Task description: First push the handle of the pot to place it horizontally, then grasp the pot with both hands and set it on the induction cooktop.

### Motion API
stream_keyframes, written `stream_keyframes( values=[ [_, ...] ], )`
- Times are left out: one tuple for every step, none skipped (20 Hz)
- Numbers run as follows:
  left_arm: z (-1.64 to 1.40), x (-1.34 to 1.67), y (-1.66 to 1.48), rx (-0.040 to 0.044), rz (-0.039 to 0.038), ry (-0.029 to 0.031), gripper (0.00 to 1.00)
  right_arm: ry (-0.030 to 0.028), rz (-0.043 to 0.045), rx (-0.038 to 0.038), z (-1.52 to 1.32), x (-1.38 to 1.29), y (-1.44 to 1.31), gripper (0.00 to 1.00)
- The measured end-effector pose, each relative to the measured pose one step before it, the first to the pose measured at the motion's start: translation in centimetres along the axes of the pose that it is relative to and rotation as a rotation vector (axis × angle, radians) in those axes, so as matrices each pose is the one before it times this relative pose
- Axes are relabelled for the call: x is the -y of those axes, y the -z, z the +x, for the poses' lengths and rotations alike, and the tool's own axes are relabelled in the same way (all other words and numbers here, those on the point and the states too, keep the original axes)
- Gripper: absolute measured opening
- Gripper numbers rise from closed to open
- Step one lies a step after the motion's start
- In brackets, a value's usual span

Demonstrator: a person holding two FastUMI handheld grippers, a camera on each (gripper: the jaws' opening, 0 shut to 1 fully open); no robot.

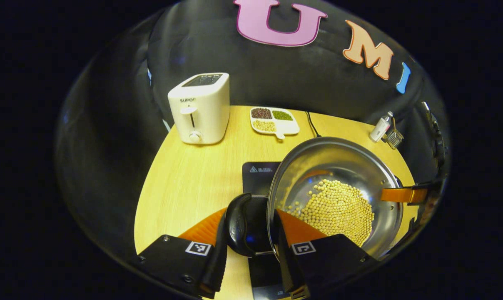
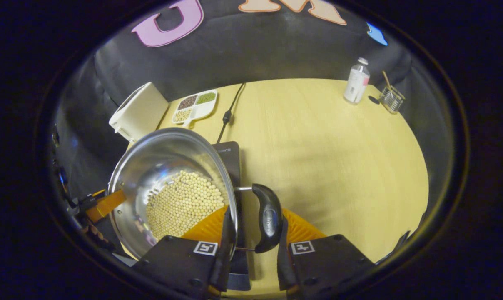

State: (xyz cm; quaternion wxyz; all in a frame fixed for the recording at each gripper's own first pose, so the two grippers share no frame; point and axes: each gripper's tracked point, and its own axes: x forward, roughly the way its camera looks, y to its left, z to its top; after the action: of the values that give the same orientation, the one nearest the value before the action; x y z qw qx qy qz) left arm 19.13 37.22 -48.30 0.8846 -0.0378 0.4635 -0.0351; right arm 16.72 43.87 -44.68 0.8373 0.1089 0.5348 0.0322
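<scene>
A steel pot (image 1: 330, 166) holding yellow soybeans (image 1: 339, 208) sits over the black induction cooktop (image 1: 257, 171), hiding most of it. My left gripper (image 1: 251, 223) is shut on one black side handle (image 1: 239, 225), with one finger inside the rim. My right gripper (image 2: 255, 218) is shut on the opposite black handle (image 2: 268, 216) the same way, beside the pot (image 2: 168, 158) and beans (image 2: 180, 204). Each view shows the other gripper at the far rim: the right gripper (image 1: 405, 195) and the left gripper (image 2: 105, 204). The cooktop (image 2: 228, 154) pokes out behind the pot.
A white toaster (image 1: 199, 108) (image 2: 139, 110) and a divided dish of beans (image 1: 274, 121) (image 2: 195, 106) stand at the back of the wooden table (image 2: 326, 158). The cooktop's cable (image 2: 230, 112) runs back. A small bottle (image 2: 357, 81) and a wire holder (image 2: 391, 99) sit far right.
</scene>
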Motion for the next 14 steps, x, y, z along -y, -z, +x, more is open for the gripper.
stream_keyframes(
  values=[
    [-0.062,-0.049,-0.304,0.01341,-0.00173,0.00479,0.55,0.00656,-0.01232,0.00547,0.053,-0.095,-0.008,0.48],
    [0.253,-0.002,-0.121,0.0129,-0.00212,0.00833,0.56,0.00823,-0.01437,0.01025,-0.039,0.037,0.025,0.49],
    [0.089,0.037,0.069,0.00262,-0.00011,0.0097,0.57,0.00847,-0.00958,0.00806,-0.069,0.019,0.012,0.49],
    [0.144,-0.002,-0.095,0.01014,0.001,0.01123,0.57,0.00782,-0.00383,0.00349,0.031,0.016,0.072,0.49],
    [0.114,0.019,-0.045,0.00426,0.00139,0.01116,0.56,0.00409,0.00104,0.00057,-0.185,-0.027,0.135,0.49],
    [0.011,-0.003,0.047,0.00925,-0.00349,0.00906,0.58,0.00175,0.00033,0.00034,0.035,-0.001,0.089,0.5],
    [0.037,-0.07,-0.154,0.0094,-0.01053,0.00362,0.57,-0.00276,0.00338,-0.00293,-0.108,-0.034,-0.131,0.5],
    [0.199,-0.034,-0.06,0.0147,-0.01571,-0.00071,0.58,-0.00146,0.00644,-0.00117,0.052,-0.02,0.062,0.46],
    [0.159,-0.049,0.158,-0.00919,-0.02253,-0.00687,0.58,-0.00659,0.00705,-0.00169,-0.233,-0.042,-0.044,0.46],
    [-0.058,-0.066,0.881,-0.03274,-0.00578,-0.01585,0.61,-0.00603,0.01256,-0.00157,0.078,-0.034,-0.095,0.49],
    [-0.468,-0.08,0.029,-0.00435,0.00524,-0.02304,0.63,-0.01144,0.00945,-0.00426,-0.067,0.062,0.136,0.51],
    [-0.109,0.23,-0.643,0.01884,0.0102,-0.01321,0.65,-0.02325,0.01461,0.01561,-0.581,-0.241,-0.429,0.55],
    [-0.514,-0.08,-1.051,0.03295,0.01895,-0.02535,0.65,-0.01792,0.011,0.02465,-0.165,-0.044,-0.596,0.57],
    [-0.342,-0.328,-0.872,0.03703,0.02485,-0.02623,0.66,-0.01483,0.00755,0.01557,-0.475,-0.033,-0.57,0.65]
  ],
)
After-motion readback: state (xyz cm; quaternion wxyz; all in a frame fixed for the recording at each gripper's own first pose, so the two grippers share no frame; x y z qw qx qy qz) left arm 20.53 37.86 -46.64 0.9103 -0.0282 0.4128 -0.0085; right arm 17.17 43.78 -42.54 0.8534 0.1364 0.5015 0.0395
